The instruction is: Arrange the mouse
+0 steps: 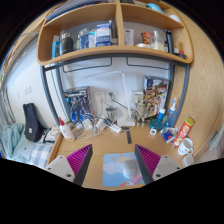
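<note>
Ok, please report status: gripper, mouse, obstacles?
Gripper open, holding nothing. Mouse not seen in view. Bare desk ahead of fingers; clutter farther back by the wall.

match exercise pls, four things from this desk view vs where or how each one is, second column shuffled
Things:
1. wooden shelf
2. black object
3. white cup
4. gripper

Places or states:
a. open, over the wooden desk
b. on the desk, just right of the right finger
c. above the desk, bearing bottles
d. upright on the desk, left of the tangle of cables

Pairs: 1-c, 2-d, 3-b, 4-a
</note>
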`<action>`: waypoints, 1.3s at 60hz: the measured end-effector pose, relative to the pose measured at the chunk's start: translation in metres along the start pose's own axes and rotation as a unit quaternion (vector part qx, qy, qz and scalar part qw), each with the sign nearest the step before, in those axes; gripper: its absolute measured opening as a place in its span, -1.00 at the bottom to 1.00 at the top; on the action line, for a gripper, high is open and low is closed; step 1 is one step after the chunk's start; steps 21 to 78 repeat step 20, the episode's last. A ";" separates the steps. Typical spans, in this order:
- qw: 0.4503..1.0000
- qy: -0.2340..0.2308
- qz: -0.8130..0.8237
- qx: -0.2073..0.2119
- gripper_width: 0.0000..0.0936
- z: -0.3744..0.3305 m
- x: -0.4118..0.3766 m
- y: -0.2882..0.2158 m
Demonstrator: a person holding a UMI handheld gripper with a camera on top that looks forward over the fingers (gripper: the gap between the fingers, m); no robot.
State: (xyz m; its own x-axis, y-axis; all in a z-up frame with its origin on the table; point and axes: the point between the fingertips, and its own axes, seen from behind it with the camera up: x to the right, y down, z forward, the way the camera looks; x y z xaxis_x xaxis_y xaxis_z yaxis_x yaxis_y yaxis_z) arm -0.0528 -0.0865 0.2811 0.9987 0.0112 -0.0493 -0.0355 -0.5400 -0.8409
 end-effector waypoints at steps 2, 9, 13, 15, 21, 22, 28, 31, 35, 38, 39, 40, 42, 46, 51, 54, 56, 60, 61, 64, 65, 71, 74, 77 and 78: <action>1.000 0.001 0.000 -0.002 0.81 -0.001 -0.001 0.002; 1.000 0.000 0.008 -0.007 0.80 -0.006 -0.005 0.006; 1.000 -0.001 0.006 -0.007 0.80 -0.008 -0.008 0.009; 1.000 -0.004 0.006 -0.009 0.80 -0.010 -0.012 0.011; 1.000 -0.012 0.008 -0.013 0.80 -0.011 -0.018 0.015; 1.000 -0.012 0.008 -0.013 0.80 -0.011 -0.018 0.015; 1.000 -0.012 0.008 -0.013 0.80 -0.011 -0.018 0.015; 1.000 -0.012 0.008 -0.013 0.80 -0.011 -0.018 0.015; 1.000 -0.012 0.008 -0.013 0.80 -0.011 -0.018 0.015; 1.000 -0.012 0.008 -0.013 0.80 -0.011 -0.018 0.015; 1.000 -0.012 0.008 -0.013 0.80 -0.011 -0.018 0.015; 1.000 -0.012 0.008 -0.013 0.80 -0.011 -0.018 0.015; 1.000 -0.012 0.008 -0.013 0.80 -0.011 -0.018 0.015; 1.000 -0.012 0.008 -0.013 0.80 -0.011 -0.018 0.015; 1.000 -0.012 0.008 -0.013 0.80 -0.011 -0.018 0.015; 1.000 -0.012 0.008 -0.013 0.80 -0.011 -0.018 0.015; 1.000 -0.012 0.008 -0.013 0.80 -0.011 -0.018 0.015; 1.000 -0.012 0.008 -0.013 0.80 -0.011 -0.018 0.015; 1.000 -0.012 0.008 -0.013 0.80 -0.011 -0.018 0.015; 1.000 -0.012 0.008 -0.013 0.80 -0.011 -0.018 0.015; 1.000 -0.012 0.008 -0.013 0.80 -0.011 -0.018 0.015; 1.000 -0.012 0.008 -0.013 0.80 -0.011 -0.018 0.015; 1.000 -0.012 0.008 -0.013 0.80 -0.011 -0.018 0.015; 1.000 -0.012 0.008 -0.013 0.80 -0.011 -0.018 0.015; 1.000 -0.012 0.008 -0.013 0.80 -0.011 -0.018 0.015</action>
